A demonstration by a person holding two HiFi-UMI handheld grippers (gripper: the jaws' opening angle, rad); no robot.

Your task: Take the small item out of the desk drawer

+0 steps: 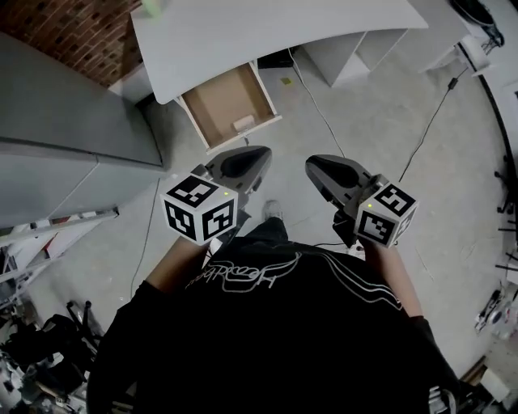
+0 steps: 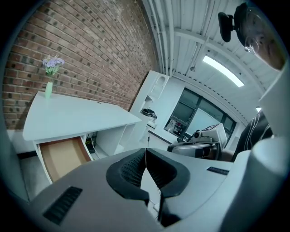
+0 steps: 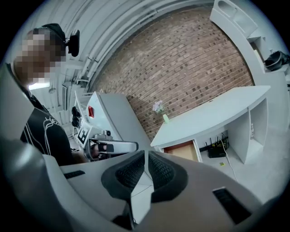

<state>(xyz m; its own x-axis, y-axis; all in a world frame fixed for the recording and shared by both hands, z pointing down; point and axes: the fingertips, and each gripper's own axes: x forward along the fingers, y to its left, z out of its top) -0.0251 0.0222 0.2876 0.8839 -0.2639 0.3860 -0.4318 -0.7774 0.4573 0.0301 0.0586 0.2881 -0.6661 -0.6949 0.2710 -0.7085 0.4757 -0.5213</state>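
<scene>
The white desk has its wooden drawer pulled open. A small pale item lies at the drawer's near right corner. My left gripper hangs over the floor just short of the drawer front, shut with nothing between its pads. Beside it, further right, my right gripper is also shut and empty. The left gripper view has its closed jaws with the drawer off to the left. In the right gripper view, that gripper points toward the drawer; the item is hidden in both gripper views.
A grey cabinet stands left of the drawer against the brick wall. A green vase sits on the desktop. A cable runs over the floor at right. Dark clutter fills the lower left.
</scene>
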